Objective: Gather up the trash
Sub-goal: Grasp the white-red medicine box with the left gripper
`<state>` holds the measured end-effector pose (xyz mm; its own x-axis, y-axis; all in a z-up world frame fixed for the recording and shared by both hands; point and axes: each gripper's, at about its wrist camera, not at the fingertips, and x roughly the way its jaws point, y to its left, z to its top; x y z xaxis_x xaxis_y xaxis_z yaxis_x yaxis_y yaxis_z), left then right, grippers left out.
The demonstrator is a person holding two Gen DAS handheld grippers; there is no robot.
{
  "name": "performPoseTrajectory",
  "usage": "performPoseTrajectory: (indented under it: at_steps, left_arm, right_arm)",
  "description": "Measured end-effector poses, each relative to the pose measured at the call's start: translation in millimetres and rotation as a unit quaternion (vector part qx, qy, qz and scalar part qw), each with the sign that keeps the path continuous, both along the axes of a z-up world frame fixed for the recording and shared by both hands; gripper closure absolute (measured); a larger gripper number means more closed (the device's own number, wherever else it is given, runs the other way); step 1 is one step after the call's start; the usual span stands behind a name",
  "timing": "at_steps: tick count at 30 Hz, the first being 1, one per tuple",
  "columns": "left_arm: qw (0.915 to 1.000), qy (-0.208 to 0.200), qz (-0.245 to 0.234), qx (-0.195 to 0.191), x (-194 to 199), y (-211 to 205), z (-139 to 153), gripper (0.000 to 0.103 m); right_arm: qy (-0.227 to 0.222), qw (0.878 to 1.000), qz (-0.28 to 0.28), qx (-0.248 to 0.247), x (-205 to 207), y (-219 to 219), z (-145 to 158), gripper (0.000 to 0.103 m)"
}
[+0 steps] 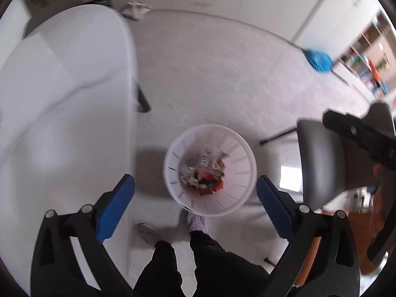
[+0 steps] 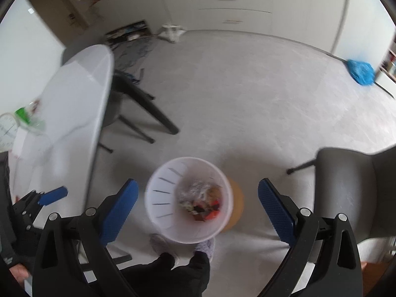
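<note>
A white slotted trash bin [image 1: 210, 170] stands on the grey floor, holding crumpled clear plastic and red, green and dark wrappers [image 1: 204, 175]. It also shows in the right wrist view [image 2: 189, 203] with the same trash [image 2: 201, 198] inside. My left gripper [image 1: 195, 205] is open and empty, high above the bin. My right gripper [image 2: 198, 210] is open and empty above the bin too. On the white table [image 2: 74, 104] at the left edge lie a green-labelled clear plastic piece [image 2: 27, 118] and a white paper [image 2: 19, 138].
The white table [image 1: 64, 94] is to the left of the bin. A grey chair [image 2: 351, 185] stands at the right. A blue bag [image 2: 360, 71] lies by the far wall. The person's feet [image 2: 183, 246] are beside the bin. A round dial [image 2: 6, 131] sits on the table.
</note>
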<state>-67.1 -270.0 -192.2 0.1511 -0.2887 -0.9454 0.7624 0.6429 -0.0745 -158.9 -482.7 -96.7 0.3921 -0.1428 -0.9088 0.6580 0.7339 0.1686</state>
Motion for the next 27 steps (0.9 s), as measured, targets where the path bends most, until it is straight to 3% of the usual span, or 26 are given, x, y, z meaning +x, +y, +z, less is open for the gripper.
performPoseTrajectory:
  at_steps: [4,6,8,11,12,14,16,17,25,26,27]
  left_arm:
    - [0.9948,-0.017,0.095,-0.033,40.6,57.8,30.6,0.009]
    - [0.9868,-0.033,0.152,-0.046,64.2,101.3,47.7,0.009]
    - [0.975,-0.054,0.21,-0.05,86.8,151.2,63.4,0.008]
    - [0.9492,-0.082,0.301,-0.043,121.5,237.4,81.2,0.008]
    - [0.9356,-0.089,0.34,-0.036,137.4,276.5,86.4,0.008]
    - [0.9179,-0.094,0.384,-0.034,159.5,329.0,92.3,0.008]
    - [0.8914,-0.099,0.442,-0.02,189.1,403.2,93.5,0.008]
    - [0.8829,-0.1,0.458,-0.016,198.2,426.5,93.6,0.008]
    - [0.7821,-0.069,0.619,-0.003,310.5,656.1,74.5,0.008]
    - [0.7666,-0.064,0.639,0.002,329.4,686.0,67.8,0.008]
    - [0.7582,-0.06,0.649,0.004,340.3,702.1,64.1,0.008]
  right_arm:
    - [-0.033,0.995,0.09,-0.003,48.7,42.9,30.4,0.006]
    - [-0.044,0.988,0.147,-0.014,79.1,74.0,44.5,0.006]
    - [-0.053,0.976,0.209,-0.023,113.7,113.1,56.0,0.005]
    - [-0.07,0.956,0.282,-0.03,162.6,176.9,65.0,0.003]
    - [-0.073,0.95,0.301,-0.027,178.5,197.1,66.2,0.003]
    - [-0.078,0.938,0.337,-0.021,215.2,248.4,66.5,0.003]
    - [-0.085,0.929,0.36,-0.009,249.9,299.9,64.7,0.003]
    - [-0.087,0.925,0.369,-0.003,266.3,325.3,64.2,0.003]
    - [-0.082,0.908,0.409,0.042,397.2,511.3,50.3,0.003]
    - [-0.082,0.906,0.413,0.044,411.3,530.7,49.1,0.003]
    - [-0.082,0.904,0.417,0.046,423.0,546.5,48.8,0.003]
